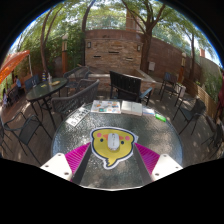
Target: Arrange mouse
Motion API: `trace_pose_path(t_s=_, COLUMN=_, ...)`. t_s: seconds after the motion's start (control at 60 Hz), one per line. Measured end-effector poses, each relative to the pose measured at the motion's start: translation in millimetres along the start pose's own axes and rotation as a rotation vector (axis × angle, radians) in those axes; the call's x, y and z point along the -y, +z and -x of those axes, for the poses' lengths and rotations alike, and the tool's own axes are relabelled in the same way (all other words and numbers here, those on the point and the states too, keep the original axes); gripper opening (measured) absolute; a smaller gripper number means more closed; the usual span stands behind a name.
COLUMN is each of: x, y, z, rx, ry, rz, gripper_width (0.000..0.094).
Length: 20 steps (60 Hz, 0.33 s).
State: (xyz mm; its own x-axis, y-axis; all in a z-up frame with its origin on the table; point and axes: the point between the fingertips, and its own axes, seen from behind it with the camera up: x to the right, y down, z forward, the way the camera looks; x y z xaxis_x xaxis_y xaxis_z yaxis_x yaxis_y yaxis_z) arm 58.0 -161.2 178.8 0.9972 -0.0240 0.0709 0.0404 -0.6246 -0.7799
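Note:
A small white mouse [112, 143] lies on a yellow chick-shaped mouse pad [112, 153] on a round glass table [150, 132]. My gripper [112, 158] is open. Its magenta pads [76, 157] stand wide apart, one on each side of the mouse pad. The mouse sits between the fingertips with a clear gap on both sides, and nothing is held.
Beyond the mouse pad, the table holds flat papers or books [106, 105], a white item [77, 116] to the left, a small green item [148, 112] and a dark laptop-like object [125, 85]. Metal chairs [30, 125] ring the table, with another table [45, 88] to the left and a brick wall [112, 48] behind.

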Motion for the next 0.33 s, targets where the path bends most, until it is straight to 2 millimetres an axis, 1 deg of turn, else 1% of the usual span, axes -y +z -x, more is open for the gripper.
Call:
trace_pose_path(t_s=0.05, x=-2.7, y=-13.4, z=-0.3, rx=-0.01, ry=-0.006, rz=0.0, gripper_width=0.0872)
trace_pose_path(t_s=0.15, x=-8.6, y=-28.4, z=0.9, rx=-0.014, ry=-0.002, rz=0.002, gripper_width=0.0872)
trace_pose_path(t_s=0.217, x=-16.9, y=-35.6, z=2.1, rx=-0.013, ry=0.006, rz=0.018, gripper_width=0.0872)
trace_pose_path(t_s=0.233, x=-22.3, y=-34.7, z=6.9, rx=-0.016, ry=0.008, rz=0.019, gripper_width=0.0872)
trace_pose_path(t_s=0.333, x=-21.3, y=-43.3, z=2.5, rx=-0.019, ry=0.002, rz=0.016, gripper_width=0.0872)
